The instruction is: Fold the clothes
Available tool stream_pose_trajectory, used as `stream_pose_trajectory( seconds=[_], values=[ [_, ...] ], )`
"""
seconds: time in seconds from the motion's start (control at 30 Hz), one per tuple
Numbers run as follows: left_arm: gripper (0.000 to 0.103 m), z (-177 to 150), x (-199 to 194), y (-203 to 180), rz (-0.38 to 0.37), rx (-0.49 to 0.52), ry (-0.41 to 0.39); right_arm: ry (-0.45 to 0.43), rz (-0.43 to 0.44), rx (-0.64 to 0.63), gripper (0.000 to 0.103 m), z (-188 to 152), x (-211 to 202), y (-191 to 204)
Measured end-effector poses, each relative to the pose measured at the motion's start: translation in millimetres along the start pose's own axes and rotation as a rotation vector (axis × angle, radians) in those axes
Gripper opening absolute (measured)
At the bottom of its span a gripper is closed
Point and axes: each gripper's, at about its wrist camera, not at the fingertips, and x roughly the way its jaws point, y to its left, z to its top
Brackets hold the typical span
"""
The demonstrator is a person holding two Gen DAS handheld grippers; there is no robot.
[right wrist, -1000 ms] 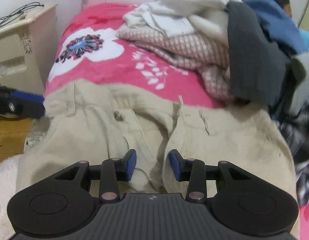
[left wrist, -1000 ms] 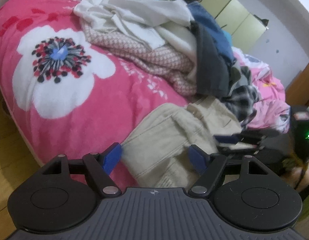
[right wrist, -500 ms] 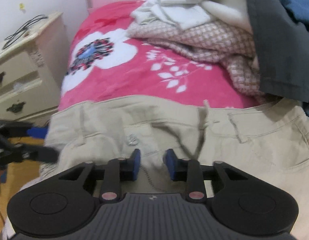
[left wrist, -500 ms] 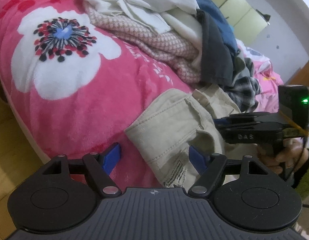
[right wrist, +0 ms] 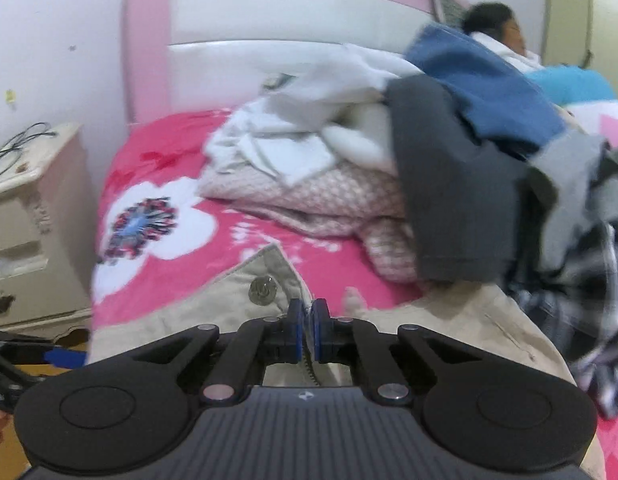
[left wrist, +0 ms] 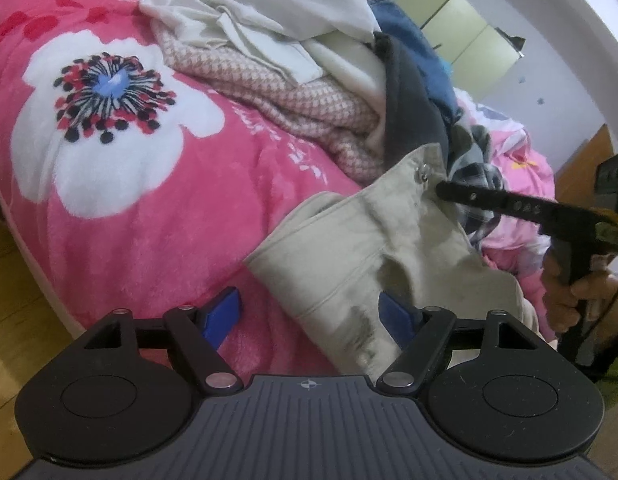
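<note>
Right hand-held gripper pinches the trousers by the fly; left hand-held gripper, wide, should clamp the waistband at three o'clock.

One pair of beige trousers, with one metal snap button showing at the waistband; one heap of unfolded clothes, in which at least six separate pieces can be told apart: white, pink-checked, dark grey, blue, light grey and black-and-white plaid; one bed with one pink blanket bearing one large white flower; one bedside cabinet with two drawers in view; two grippers, left gripper and right gripper, two blue-padded fingers on each.
</note>
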Motion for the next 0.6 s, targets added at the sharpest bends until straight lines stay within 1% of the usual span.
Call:
stream_pose_trajectory(
  seconds=[0.07,0.13,0.17,0.2,0.23,0.27,0.3,0.37,0.43,0.53,0.6],
  values=[
    [0.074,1.9,4.6,0.7,0.001,-0.014,0.006,0.035,-0.007,0.011,0.007,-9.4,15.0,-2.3],
    [0.065,4.8,8.7,1.1,0.014,-0.028,0.009,0.063,-0.007,0.031,0.007,-18.3,29.2,-4.1],
    [0.052,6.6,9.8,1.8,0.022,-0.038,0.004,0.066,-0.009,0.045,0.007,-22.0,34.6,-4.8],
    [0.041,8.7,11.0,2.7,0.027,-0.051,0.0,0.065,-0.011,0.057,0.007,-24.8,37.3,-5.3],
    [0.034,10.5,12.2,3.6,0.033,-0.061,-0.002,0.064,-0.012,0.068,0.007,-27.4,39.8,-5.9],
    [0.021,11.5,13.2,3.6,0.035,-0.066,-0.003,0.06,-0.012,0.078,0.006,-28.7,40.1,-6.4],
    [0.017,12.1,13.8,2.2,0.038,-0.064,-0.007,0.057,-0.012,0.086,0.007,-29.9,40.2,-7.0],
    [0.012,12.7,13.4,-5.3,0.063,-0.035,-0.023,0.047,-0.017,0.089,0.007,-30.9,37.6,-7.1],
    [0.011,16.8,8.7,-13.7,0.09,-0.013,-0.049,0.027,-0.024,0.093,0.007,-26.2,31.4,-7.6],
    [0.008,32.6,-10.5,-21.2,0.092,-0.01,-0.137,-0.039,-0.021,0.094,0.007,-8.5,15.8,-4.8],
    [0.008,44.8,-23.5,-24.6,0.102,0.014,-0.187,-0.087,-0.012,0.095,0.007,7.4,8.3,-0.3]
  ],
)
